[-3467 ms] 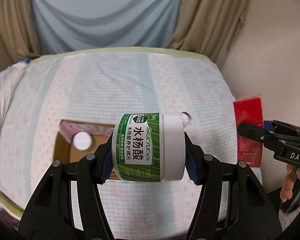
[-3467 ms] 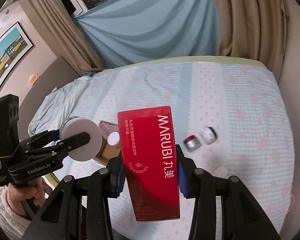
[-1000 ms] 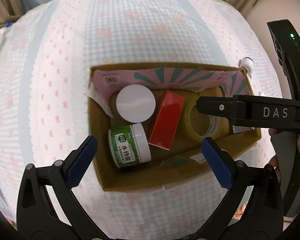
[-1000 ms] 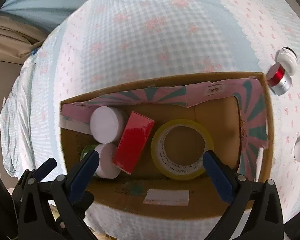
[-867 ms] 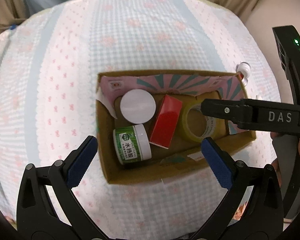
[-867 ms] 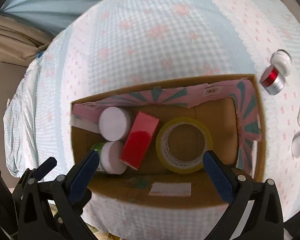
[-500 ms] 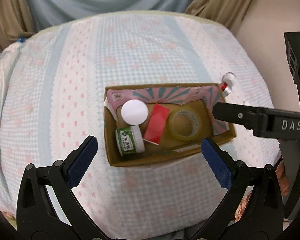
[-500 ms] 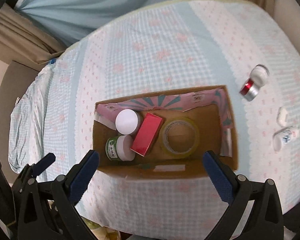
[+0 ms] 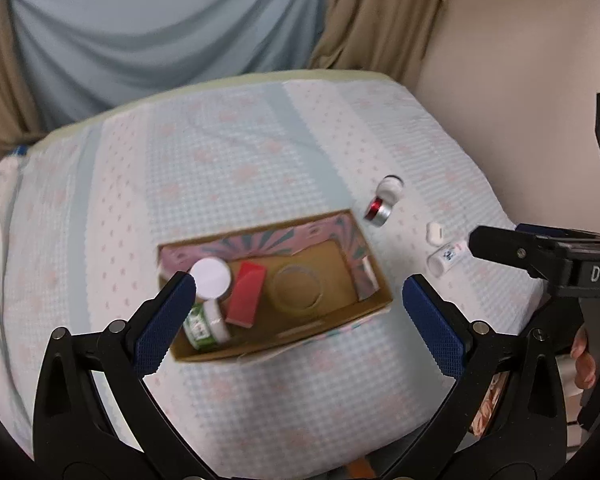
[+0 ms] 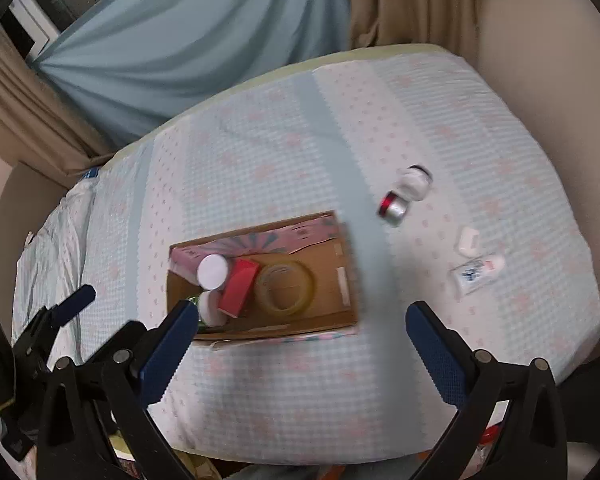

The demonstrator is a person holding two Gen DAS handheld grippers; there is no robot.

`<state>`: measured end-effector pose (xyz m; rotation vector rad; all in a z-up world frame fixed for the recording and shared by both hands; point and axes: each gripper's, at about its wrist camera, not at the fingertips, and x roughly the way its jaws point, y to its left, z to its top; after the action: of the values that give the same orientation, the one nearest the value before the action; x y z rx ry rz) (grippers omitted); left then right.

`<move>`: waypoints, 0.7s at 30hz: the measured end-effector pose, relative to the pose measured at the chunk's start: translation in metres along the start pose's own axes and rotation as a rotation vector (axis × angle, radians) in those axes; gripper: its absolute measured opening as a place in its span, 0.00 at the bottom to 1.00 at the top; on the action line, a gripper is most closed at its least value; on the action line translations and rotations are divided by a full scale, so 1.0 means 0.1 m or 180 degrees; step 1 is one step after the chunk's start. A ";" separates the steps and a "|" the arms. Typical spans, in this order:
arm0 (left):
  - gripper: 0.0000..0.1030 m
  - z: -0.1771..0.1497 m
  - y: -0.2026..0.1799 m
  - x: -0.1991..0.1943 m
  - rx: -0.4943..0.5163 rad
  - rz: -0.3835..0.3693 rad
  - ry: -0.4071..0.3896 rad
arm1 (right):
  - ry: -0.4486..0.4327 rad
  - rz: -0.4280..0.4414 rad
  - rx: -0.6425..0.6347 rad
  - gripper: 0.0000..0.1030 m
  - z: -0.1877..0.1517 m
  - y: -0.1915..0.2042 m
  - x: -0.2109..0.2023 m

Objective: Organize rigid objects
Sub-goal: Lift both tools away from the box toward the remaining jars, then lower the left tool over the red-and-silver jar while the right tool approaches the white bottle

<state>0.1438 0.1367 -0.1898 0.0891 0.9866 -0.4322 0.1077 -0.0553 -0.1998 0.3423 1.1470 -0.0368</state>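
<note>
An open cardboard box [image 9: 374, 276] [image 10: 342, 280] sits on the bed. It holds a green-labelled jar [image 9: 204, 324], a white-lidded jar [image 9: 211, 278] [image 10: 212, 271], a red carton [image 9: 246, 298] [image 10: 240, 284] and a tape roll [image 9: 298, 293] [image 10: 286, 288]. My left gripper [image 9: 300, 328] and right gripper [image 10: 300, 344] are both open and empty, raised well above the box. On the bed right of the box lie a red-and-silver jar [image 9: 378, 211] [image 10: 394, 209], a white jar [image 9: 392, 188] [image 10: 416, 180], a small white cap [image 9: 435, 233] [image 10: 468, 240] and a white tube [image 9: 446, 259] [image 10: 476, 272].
The bed has a pale blue and pink patterned cover [image 9: 260, 148] [image 10: 280, 140]. Blue and beige curtains [image 9: 160, 32] hang behind it. A wall [image 9: 520, 60] runs along the right side. The right gripper's arm [image 9: 540, 256] shows in the left wrist view.
Both grippers let go of the green-labelled jar and the red carton, which now lie in the box. Both have since risen and pulled back, so the box looks smaller.
</note>
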 end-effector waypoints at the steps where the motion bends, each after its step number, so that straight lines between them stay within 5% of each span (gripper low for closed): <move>1: 1.00 0.05 -0.11 0.01 0.0053 -0.0007 -0.0021 | -0.0012 -0.0034 0.0001 1.00 0.00 -0.06 -0.04; 12: 1.00 0.45 -1.18 0.41 0.0128 0.0017 -0.0032 | 0.0029 -0.0243 -0.0105 1.00 0.19 -1.10 -0.15; 21: 1.00 0.74 -2.01 1.20 0.0114 0.0143 0.0200 | 0.0267 -0.0089 -0.0117 1.00 0.43 -2.16 0.24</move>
<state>0.1804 -0.1034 -0.2238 0.1577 1.0369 -0.4080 0.1122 -0.2693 -0.2588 0.2973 1.2339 -0.0259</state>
